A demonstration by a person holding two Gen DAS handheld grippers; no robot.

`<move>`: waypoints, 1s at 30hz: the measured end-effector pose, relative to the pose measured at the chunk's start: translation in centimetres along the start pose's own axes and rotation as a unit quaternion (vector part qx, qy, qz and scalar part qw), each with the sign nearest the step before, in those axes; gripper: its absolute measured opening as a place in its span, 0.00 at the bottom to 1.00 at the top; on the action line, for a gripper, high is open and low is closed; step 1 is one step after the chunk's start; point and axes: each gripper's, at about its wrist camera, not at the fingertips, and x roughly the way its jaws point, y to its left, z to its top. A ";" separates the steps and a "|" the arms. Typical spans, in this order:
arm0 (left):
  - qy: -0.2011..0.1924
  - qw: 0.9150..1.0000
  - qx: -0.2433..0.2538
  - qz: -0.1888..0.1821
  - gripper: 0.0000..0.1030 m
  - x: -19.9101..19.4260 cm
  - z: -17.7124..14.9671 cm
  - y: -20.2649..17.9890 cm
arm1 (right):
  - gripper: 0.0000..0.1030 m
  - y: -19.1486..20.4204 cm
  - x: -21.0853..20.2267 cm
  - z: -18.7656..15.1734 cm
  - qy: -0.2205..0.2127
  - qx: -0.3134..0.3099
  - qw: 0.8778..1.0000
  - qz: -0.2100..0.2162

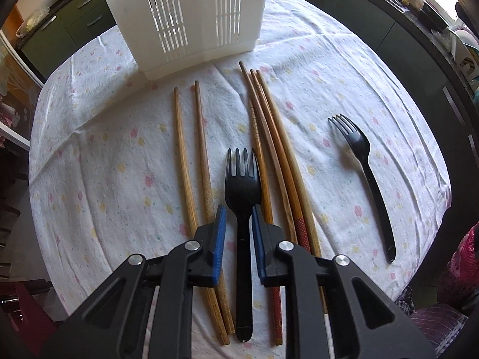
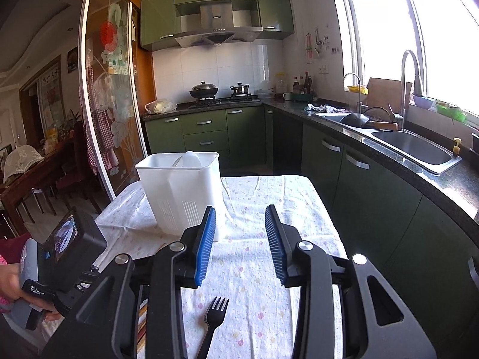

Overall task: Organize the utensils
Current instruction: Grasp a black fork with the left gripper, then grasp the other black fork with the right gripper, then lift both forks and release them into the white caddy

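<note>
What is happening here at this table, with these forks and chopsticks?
A person is sorting utensils with a gripper in each hand. The left gripper points down over a black fork, its blue pads on either side of the handle, though a small gap still shows. The right gripper is open and holds nothing. Six chopsticks and a second fork lie on the tablecloth. The white caddy stands behind them.

Both tongs — left (image 1: 238,213), right (image 2: 240,213) — same build: black plastic linkage arms, round silver pivot screws, ribbed blue pads (image 2: 206,246). Left unit's grey handle has a white-lettered black label, small-screen camera on top — pink patterned sleeve (image 2: 2,261).
</note>
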 end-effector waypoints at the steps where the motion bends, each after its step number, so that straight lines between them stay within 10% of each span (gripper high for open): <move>1: 0.003 1.000 -0.001 -0.003 0.16 0.0 -0.1 0.0 | 0.38 0.0 -0.1 0.0 0.001 0.000 1.000 0.002; 9: 0.010 1.000 0.008 -0.002 0.08 0.5 -0.1 -0.5 | 0.38 0.3 0.4 0.4 0.019 -0.007 1.000 0.013; 13: -0.001 1.000 0.006 -0.008 0.08 0.1 -0.1 -0.3 | 0.45 0.9 2.2 -0.6 0.095 -0.025 0.995 0.036; 20: -0.076 0.997 0.002 -0.006 0.08 -3.6 0.0 0.2 | 0.45 2.5 5.4 -6.6 0.211 -0.051 0.975 0.038; 30: -0.141 0.990 0.019 0.006 0.08 -6.4 -0.3 -0.7 | 0.45 3.3 8.8 -9.8 0.255 -0.038 0.966 0.026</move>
